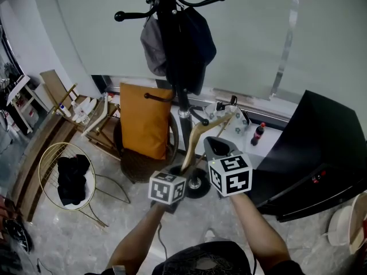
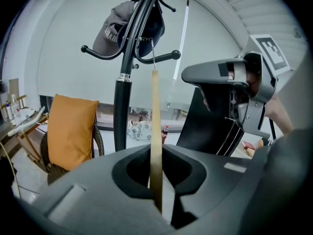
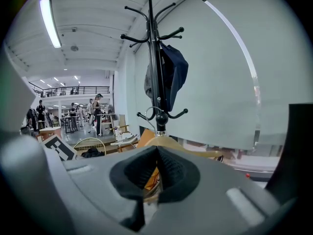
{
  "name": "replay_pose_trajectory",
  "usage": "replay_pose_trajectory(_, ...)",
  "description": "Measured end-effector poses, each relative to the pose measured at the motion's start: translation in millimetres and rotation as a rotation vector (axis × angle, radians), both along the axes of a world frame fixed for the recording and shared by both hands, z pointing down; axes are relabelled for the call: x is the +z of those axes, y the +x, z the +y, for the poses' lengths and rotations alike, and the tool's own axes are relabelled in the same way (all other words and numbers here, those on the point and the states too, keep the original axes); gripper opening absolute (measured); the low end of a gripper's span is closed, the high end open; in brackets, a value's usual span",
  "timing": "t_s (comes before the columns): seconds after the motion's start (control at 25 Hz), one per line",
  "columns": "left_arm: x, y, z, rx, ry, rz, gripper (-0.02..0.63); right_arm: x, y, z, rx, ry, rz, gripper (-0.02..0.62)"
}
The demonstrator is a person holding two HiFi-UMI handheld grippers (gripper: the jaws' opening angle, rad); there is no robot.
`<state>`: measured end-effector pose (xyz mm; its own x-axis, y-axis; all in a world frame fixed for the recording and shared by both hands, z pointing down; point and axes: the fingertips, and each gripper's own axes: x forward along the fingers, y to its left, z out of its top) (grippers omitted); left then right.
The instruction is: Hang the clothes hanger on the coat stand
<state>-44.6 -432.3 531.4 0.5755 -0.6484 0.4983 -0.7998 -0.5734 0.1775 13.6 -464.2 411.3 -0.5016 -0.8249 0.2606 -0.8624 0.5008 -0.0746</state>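
Wooden hanger (image 2: 155,121), prob. light, stiff, a bit slick: L gripper (image 2: 156,180) was clamped on one arm, R gripper (image 3: 149,180) on the other. Its hook (image 2: 153,58) sat free ahead of the jaws, coat stand (image 2: 122,102) just beyond.

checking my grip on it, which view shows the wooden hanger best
Head view: the wooden hanger shows its curved arm side-on. The left gripper view sees it edge-on, a thin strip; the right gripper view shows only its arch behind the jaws.

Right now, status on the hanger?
Left claw and right claw both clamped on wooden hanger. Hook by coat stand's lower peg, not clearly seated. Cap, dark bag on upper pegs; lower peg bare.
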Motion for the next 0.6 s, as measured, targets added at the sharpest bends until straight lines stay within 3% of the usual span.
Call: replay_pose_trajectory(0.6,15,-2,-10,0.009,-0.016,-0.029,0.040,9,6,-4,0.011,-0.019,-0.001,0.002)
